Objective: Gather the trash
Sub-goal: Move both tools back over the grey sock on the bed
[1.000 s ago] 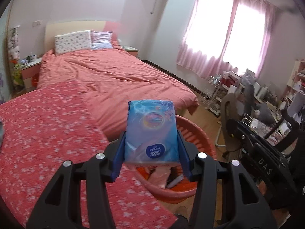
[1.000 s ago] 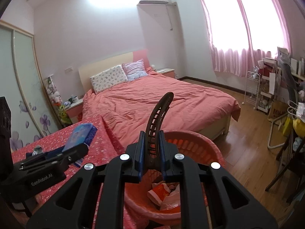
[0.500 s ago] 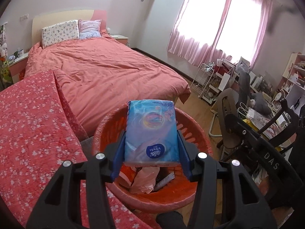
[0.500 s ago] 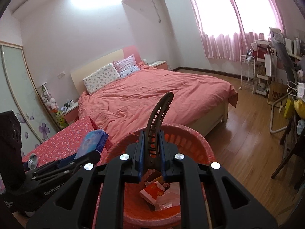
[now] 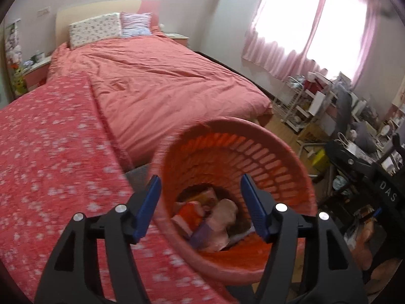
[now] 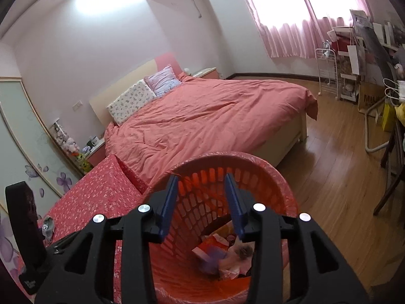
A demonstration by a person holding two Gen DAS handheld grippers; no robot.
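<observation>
Basket (image 5: 278, 157) — orange plastic, slotted wall, round rim. Stands on the floor at the corner of the table (image 5: 50, 152), its mouth facing up toward both cameras; long axis upright, though the lens makes it appear tilted. Also seen in the right wrist view (image 6: 265, 174).

Trash (image 5: 207, 217) — a loose heap at the bottom of the basket: an orange-red wrapper, a pale crumpled piece, a purple-blue packet lying slantwise. Blurred; which way each piece points cannot be told. The same heap shows in the right wrist view (image 6: 222, 253).

Left gripper (image 5: 201, 202) — spread wide over the basket mouth, nothing between the blue pads.

Right gripper (image 6: 201, 197) — likewise parted and empty, held above the near rim of the basket.

Table — covered in a red cloth with small white flowers, just left of the basket. A small grey crumpled item (image 6: 48, 228) lies on it near the left edge.

Bed (image 5: 164, 81) — salmon quilt, two pillows at the headboard, beyond the table and basket.

Chair (image 5: 354, 167) — dark, with cluttered shelves behind, to the right of the basket.
</observation>
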